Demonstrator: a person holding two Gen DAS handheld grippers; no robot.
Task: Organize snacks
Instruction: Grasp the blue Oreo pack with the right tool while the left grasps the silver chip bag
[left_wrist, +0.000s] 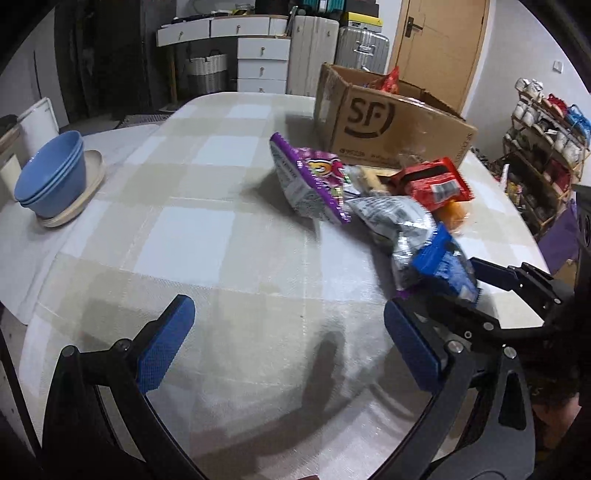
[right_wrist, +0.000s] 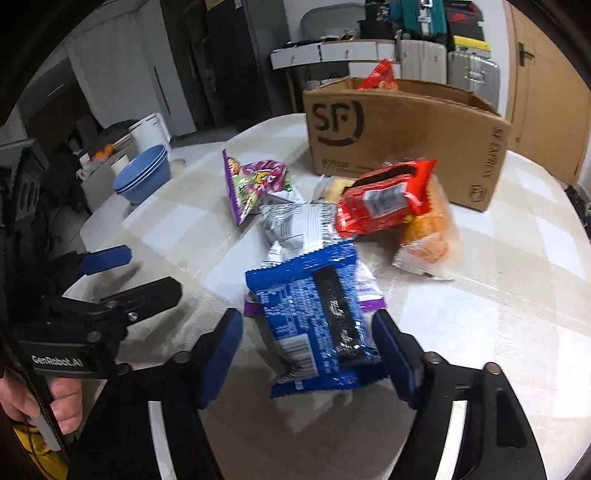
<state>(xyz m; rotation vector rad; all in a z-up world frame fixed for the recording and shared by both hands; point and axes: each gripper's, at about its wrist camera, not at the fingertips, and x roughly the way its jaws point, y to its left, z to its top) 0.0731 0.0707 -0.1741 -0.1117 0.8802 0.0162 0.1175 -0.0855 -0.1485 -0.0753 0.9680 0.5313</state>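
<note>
Between the right gripper's half-spread blue pads, not visibly pinched, the crinkly blue foil snack packet is lying, apparently framed for pickup; the left gripper is hanging unclenched, empty.

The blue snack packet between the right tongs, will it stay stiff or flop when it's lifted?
The blue snack packet looks like thin crinkled foil, so it will probably flex and sag. Its glossy film may slip. It seems light, likely easy to lift.
</note>
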